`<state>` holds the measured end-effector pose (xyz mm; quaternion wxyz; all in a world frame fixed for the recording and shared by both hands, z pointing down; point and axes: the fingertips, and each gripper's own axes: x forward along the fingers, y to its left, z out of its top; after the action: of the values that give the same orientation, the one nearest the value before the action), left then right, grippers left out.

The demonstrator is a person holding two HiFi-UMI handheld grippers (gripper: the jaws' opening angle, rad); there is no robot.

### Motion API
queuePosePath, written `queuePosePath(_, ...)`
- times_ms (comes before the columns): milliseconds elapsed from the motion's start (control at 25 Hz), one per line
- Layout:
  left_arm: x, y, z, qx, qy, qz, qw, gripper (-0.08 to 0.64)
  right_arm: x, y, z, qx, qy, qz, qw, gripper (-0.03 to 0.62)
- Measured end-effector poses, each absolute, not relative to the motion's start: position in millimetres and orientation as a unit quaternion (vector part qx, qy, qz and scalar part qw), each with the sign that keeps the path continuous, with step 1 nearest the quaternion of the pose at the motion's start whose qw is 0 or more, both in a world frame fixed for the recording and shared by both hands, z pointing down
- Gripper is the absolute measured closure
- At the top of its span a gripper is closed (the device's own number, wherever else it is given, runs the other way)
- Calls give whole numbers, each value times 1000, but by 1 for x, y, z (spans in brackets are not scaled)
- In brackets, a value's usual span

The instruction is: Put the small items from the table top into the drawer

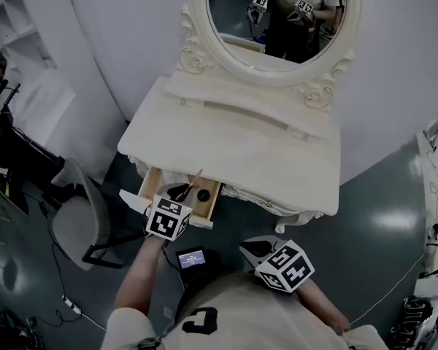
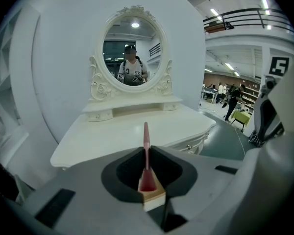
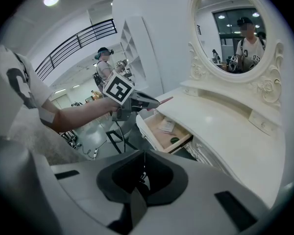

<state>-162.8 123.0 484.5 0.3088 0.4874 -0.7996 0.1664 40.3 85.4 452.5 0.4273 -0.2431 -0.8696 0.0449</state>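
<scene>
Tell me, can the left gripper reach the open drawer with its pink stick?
Probably yes. The left gripper, shut on the pink stick, hangs just over the front edge of the open drawer, and nothing stands between them.

From the head view, the left gripper [image 1: 181,194] covers much of the open drawer [image 1: 214,197]. A dark round item [image 1: 203,195] inside is too small to identify.

Mirror [image 1: 277,20] behind table [image 1: 233,144]. Drawer [image 1: 149,184] open under its front left — small items [image 1: 203,195] inside. Left gripper [image 1: 182,194] over drawer, stick [image 1: 196,179] between jaws; right gripper [image 1: 247,248] to its right, before table.
</scene>
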Motion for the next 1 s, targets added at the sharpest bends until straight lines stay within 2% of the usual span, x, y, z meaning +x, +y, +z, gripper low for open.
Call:
queuePosePath(440, -175, 163, 487, 481, -802, 169, 312, 468, 11, 126, 452, -263, -863, 37, 431, 565)
queuePosePath(720, -188, 189, 483, 476, -802, 210, 292, 468, -4, 147, 454, -270, -853, 28, 445, 565)
queuePosePath(1000, -192, 206, 494, 463, -804, 202, 313, 468, -13, 165, 458, -302, -838, 12, 455, 565)
